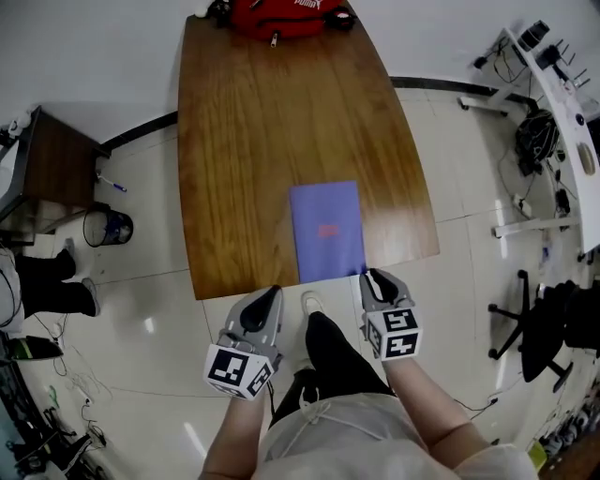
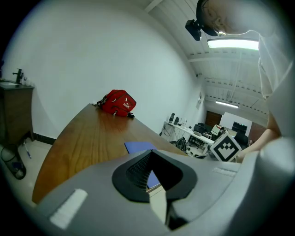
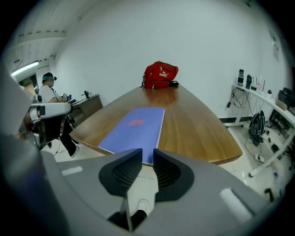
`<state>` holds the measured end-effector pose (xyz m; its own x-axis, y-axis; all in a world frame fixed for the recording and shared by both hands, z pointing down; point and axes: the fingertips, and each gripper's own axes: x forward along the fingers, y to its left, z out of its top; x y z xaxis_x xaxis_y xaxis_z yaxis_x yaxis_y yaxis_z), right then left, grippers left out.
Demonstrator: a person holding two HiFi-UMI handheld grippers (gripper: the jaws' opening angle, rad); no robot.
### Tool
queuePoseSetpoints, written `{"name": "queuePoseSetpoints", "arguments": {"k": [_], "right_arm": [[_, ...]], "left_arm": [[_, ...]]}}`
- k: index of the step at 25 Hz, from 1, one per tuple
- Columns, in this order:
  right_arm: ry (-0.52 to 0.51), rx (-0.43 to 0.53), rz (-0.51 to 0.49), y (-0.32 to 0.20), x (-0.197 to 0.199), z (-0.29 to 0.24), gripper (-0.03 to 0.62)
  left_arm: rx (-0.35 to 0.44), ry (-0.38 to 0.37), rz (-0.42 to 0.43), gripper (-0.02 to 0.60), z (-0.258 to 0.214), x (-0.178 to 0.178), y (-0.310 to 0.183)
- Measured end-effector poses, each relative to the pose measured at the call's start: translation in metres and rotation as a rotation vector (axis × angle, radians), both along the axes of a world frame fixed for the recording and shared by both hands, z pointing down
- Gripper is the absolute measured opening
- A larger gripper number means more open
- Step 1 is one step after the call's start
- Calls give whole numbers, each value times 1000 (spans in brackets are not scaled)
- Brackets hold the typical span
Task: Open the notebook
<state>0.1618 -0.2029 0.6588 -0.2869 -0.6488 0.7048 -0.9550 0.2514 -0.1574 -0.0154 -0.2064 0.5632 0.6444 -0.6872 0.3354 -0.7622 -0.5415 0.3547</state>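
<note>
A closed blue-purple notebook (image 1: 326,230) with a small red mark on its cover lies on the wooden table (image 1: 244,141), its near end at the table's near edge. It also shows in the left gripper view (image 2: 138,147) and fills the middle of the right gripper view (image 3: 133,126). My left gripper (image 1: 272,292) hangs off the table's near edge, left of the notebook, shut and holding nothing (image 2: 154,173). Just before the notebook's near right corner, my right gripper (image 1: 372,275) is shut with only a thin slit between its pads, holding nothing (image 3: 147,163).
A red bag (image 1: 281,14) sits at the table's far end. A dark cabinet (image 1: 52,164) and a bin (image 1: 108,225) stand left of the table, with a person's legs (image 1: 47,281) nearby. A white desk (image 1: 562,84) and a black chair (image 1: 553,328) stand at the right.
</note>
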Motion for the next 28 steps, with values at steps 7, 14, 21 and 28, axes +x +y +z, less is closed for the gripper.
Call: {"name": "queuePoseSetpoints", "arguments": {"k": [7, 14, 21, 28], "right_arm": [[-97, -79, 67, 2, 3, 25, 91], [-72, -77, 59, 2, 7, 20, 31], [-48, -12, 43, -3, 8, -10, 13], [7, 113, -33, -9, -11, -66, 8]], "left_arm": [[-23, 5, 26, 5, 11, 8, 1], [-26, -1, 13, 5, 11, 3, -1], [8, 20, -1, 5, -4, 1, 2], [57, 14, -57, 5, -29, -22, 16]]}}
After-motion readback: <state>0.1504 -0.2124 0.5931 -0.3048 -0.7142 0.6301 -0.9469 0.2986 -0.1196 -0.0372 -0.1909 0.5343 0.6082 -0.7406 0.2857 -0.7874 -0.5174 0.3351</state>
